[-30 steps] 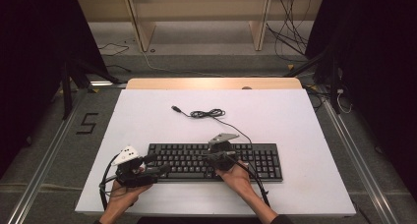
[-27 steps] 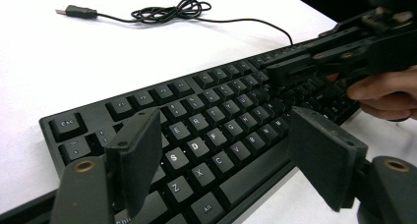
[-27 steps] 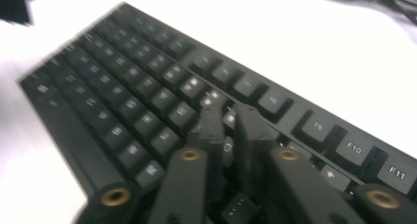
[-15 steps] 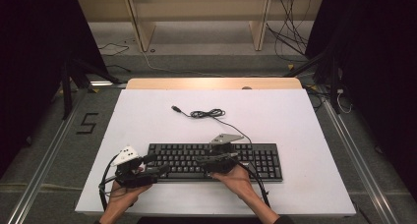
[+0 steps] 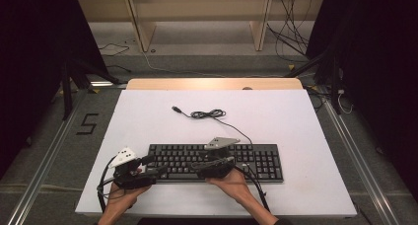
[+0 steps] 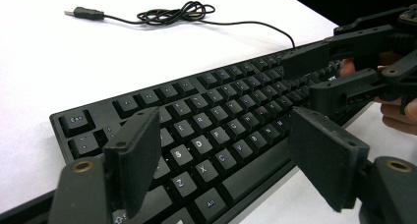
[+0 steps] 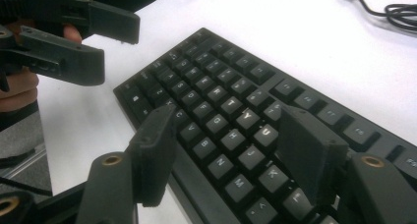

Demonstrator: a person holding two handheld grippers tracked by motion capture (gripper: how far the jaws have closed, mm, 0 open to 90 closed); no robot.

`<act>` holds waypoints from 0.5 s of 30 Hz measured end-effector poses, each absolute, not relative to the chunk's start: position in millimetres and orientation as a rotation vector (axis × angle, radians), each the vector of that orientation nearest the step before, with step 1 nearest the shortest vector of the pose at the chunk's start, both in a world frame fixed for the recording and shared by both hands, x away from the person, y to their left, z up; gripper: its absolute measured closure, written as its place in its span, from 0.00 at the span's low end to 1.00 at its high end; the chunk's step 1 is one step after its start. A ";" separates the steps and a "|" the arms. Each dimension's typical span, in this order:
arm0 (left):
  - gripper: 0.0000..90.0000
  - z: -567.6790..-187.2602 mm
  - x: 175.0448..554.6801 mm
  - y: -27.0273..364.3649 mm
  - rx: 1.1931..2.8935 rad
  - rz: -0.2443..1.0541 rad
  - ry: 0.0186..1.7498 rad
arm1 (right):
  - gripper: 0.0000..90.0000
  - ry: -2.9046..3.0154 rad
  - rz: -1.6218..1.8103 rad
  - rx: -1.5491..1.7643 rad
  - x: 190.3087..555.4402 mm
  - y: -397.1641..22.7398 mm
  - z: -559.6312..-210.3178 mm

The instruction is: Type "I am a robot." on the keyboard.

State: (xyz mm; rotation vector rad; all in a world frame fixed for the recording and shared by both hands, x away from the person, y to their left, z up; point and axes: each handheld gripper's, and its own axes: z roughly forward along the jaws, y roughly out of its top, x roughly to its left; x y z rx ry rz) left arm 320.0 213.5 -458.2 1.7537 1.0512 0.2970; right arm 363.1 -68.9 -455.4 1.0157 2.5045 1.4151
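Note:
A black keyboard [image 5: 256, 161] lies across the near half of the white table, its keys facing up [image 6: 206, 116] [image 7: 221, 86]. Its black cable [image 5: 209, 114] runs back to a loose coil and a free USB plug [image 6: 83, 12]. My left gripper [image 5: 156, 165] hovers open at the keyboard's left end, its jaws wide apart over the letter keys [image 6: 226, 150]. My right gripper [image 5: 196, 165] points left over the keyboard's middle. Its jaws have just been opening and now stand open above the keys [image 7: 228, 145], with nothing held between them. The two grippers face each other [image 6: 305, 79] [image 7: 115, 47].
The white tabletop [image 5: 296, 121] has bare room behind and right of the keyboard. A wooden strip [image 5: 212, 83] edges its far side, with a shelf frame [image 5: 197, 18] and floor cables beyond. A "5" mark [image 5: 87, 124] is on the floor at left.
The right gripper has shifted slightly toward the near edge over the keyboard and its fingers look spread wider. The left gripper has stayed put.

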 end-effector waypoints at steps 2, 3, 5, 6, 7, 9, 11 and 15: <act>0.31 -458.1 320.0 213.7 1.755 0.299 1.049 | 0.46 2.513 1.412 1.010 362.8 -67.0 -456.0; 0.31 -458.2 320.0 213.6 1.755 0.300 1.050 | 0.46 2.511 1.414 1.008 362.6 -65.6 -456.5; 0.31 -458.1 319.7 213.4 1.753 0.299 1.050 | 0.46 2.514 1.410 1.001 362.4 -63.8 -457.2; 0.31 -458.1 319.7 213.4 1.754 0.300 1.049 | 0.46 2.518 1.411 1.003 362.2 -63.3 -457.1; 0.31 -458.1 319.6 213.2 1.752 0.299 1.052 | 0.46 2.519 1.409 0.998 362.4 -63.0 -457.2; 0.31 -458.2 319.4 212.8 1.751 0.295 1.052 | 0.46 2.519 1.409 0.996 362.2 -61.8 -457.3; 0.31 -458.1 319.1 212.3 1.751 0.295 1.051 | 0.46 2.521 1.409 0.998 362.1 -61.1 -457.4; 0.31 -458.2 318.9 212.1 1.752 0.294 1.049 | 0.48 2.527 1.406 0.992 361.9 -59.0 -458.0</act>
